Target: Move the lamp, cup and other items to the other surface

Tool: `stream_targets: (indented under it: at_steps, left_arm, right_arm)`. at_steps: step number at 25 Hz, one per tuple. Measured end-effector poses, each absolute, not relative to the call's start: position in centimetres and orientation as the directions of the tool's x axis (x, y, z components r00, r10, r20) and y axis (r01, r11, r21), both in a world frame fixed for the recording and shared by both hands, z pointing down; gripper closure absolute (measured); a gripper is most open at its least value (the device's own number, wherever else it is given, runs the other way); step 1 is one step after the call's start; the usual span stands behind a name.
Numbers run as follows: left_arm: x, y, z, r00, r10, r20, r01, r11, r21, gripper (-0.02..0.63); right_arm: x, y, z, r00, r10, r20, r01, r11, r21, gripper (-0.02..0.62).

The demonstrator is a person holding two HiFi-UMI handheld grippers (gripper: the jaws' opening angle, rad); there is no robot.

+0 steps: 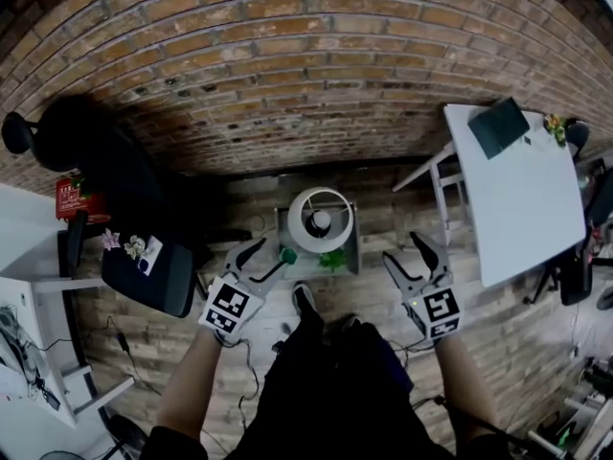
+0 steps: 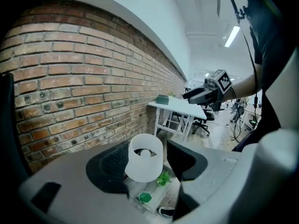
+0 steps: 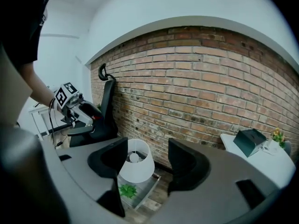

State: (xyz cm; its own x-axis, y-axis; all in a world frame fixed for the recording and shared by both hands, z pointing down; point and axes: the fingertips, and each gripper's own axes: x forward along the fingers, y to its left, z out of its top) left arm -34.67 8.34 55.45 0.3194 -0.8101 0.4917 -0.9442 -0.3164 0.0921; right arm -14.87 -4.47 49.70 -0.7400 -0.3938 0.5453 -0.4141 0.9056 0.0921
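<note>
A lamp with a white shade [image 1: 320, 220] stands on a small low table [image 1: 352, 255] by the brick wall. A green cup [image 1: 287, 255] and a little green plant [image 1: 333, 259] sit on the table's near side. My left gripper [image 1: 261, 260] hovers open just left of the cup and holds nothing. To the right of the low table, my right gripper [image 1: 410, 255] is open and empty too. In the left gripper view the lamp [image 2: 145, 157], cup [image 2: 145, 197] and plant [image 2: 163, 178] lie beyond the open gripper [image 2: 147, 166]. The right gripper [image 3: 142, 164] frames the lamp [image 3: 135, 167] and plant [image 3: 127, 190] from a distance.
A white table [image 1: 522, 199] at the right carries a dark green box [image 1: 498, 127] and a small potted plant [image 1: 554, 127]. A black chair [image 1: 148, 271] with small items on its seat stands at the left. The person's shoe [image 1: 305, 300] is next to the low table.
</note>
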Motion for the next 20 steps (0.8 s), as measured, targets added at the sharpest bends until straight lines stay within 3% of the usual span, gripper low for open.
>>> stream_targets:
  at_steps: [10, 20]
  left_arm:
    - [-35.5, 4.9, 63.4, 0.335, -0.717, 0.611, -0.932, -0.347, 0.104, 0.288]
    - [-36.8, 3.4, 73.8, 0.318, -0.596, 0.737, -0.904, -0.426, 0.045, 0.282]
  right_arm:
    - [-16.5, -9.6, 59.2, -0.753, -0.234, 0.616, -0.263, 0.964, 0.045, 0.328]
    - [-19.4, -12.2, 71.4, -0.697, -0.076, 0.713, 0.014, 0.993, 0.120, 0.319]
